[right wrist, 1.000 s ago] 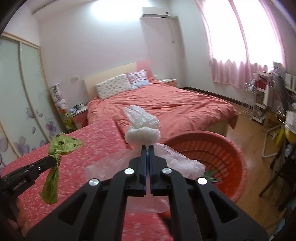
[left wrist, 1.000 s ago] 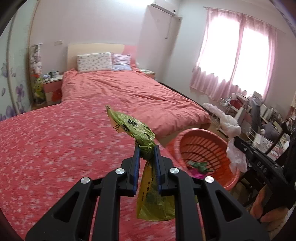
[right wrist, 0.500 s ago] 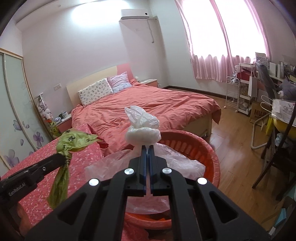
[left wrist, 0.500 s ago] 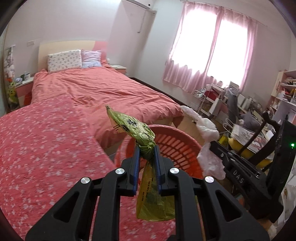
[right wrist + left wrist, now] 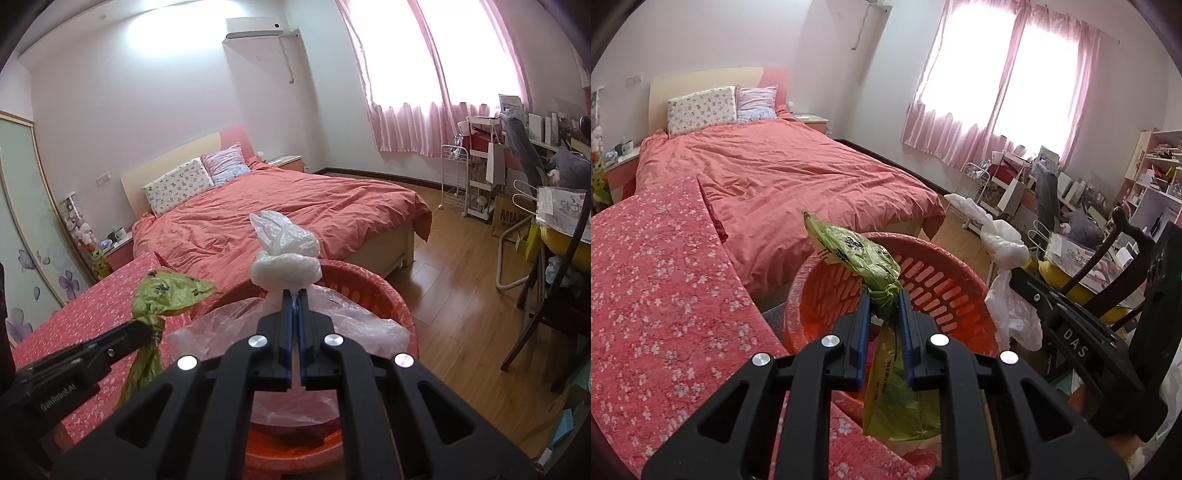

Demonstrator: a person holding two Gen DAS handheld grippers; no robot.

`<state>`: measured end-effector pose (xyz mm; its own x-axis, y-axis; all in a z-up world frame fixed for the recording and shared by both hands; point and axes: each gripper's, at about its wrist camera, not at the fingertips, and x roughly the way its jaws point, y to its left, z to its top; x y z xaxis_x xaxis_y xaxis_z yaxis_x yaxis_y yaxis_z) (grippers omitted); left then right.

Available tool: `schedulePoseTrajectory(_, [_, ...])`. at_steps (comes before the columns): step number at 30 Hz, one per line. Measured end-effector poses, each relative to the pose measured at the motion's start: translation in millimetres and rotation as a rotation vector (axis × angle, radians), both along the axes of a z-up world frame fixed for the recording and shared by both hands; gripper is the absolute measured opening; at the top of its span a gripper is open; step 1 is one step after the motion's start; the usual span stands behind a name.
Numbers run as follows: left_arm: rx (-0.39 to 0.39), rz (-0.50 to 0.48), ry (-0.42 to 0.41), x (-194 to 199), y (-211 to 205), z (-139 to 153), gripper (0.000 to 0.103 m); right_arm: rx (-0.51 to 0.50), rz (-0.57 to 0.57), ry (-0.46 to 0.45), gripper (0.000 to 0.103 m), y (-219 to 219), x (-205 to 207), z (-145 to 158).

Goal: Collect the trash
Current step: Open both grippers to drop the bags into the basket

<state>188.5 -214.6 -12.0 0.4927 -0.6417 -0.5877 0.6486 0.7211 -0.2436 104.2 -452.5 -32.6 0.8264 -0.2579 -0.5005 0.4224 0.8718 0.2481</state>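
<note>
My left gripper (image 5: 882, 299) is shut on a crumpled green plastic bag (image 5: 860, 254), held over the near rim of the orange basket (image 5: 945, 284). It also shows in the right wrist view (image 5: 166, 295). My right gripper (image 5: 294, 295) is shut on a knotted clear white plastic bag (image 5: 284, 254) and holds it above the orange basket (image 5: 388, 295). The white bag also shows in the left wrist view (image 5: 1004, 243), right of the basket. The bags hide most of the basket's inside.
A table with a red flowered cloth (image 5: 657, 280) lies to the left. A bed with a salmon cover (image 5: 783, 173) stands behind. A dark chair (image 5: 554, 295) and cluttered shelves (image 5: 1152, 177) stand to the right on the wood floor (image 5: 461, 266).
Both grippers have moved right from over the flowered cloth to over the orange basket, each still holding its bag. The basket is now closer and lower in both views.
</note>
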Motion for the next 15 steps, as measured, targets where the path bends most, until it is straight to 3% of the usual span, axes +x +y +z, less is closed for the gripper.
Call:
schedulePoseTrajectory(8, [0.030, 0.015, 0.013, 4, -8, -10, 0.018, 0.018, -0.001, 0.003, 0.009, -7, 9, -6])
schedulePoseTrajectory(12, [0.042, 0.039, 0.053, 12, -3, -18, 0.039, 0.041, 0.006, -0.001, 0.028, -11, 13, -10])
schedulePoseTrajectory(15, [0.056, 0.067, 0.074, 16, 2, -23, 0.041, 0.035, 0.010, 0.004, 0.032, -10, 13, -12])
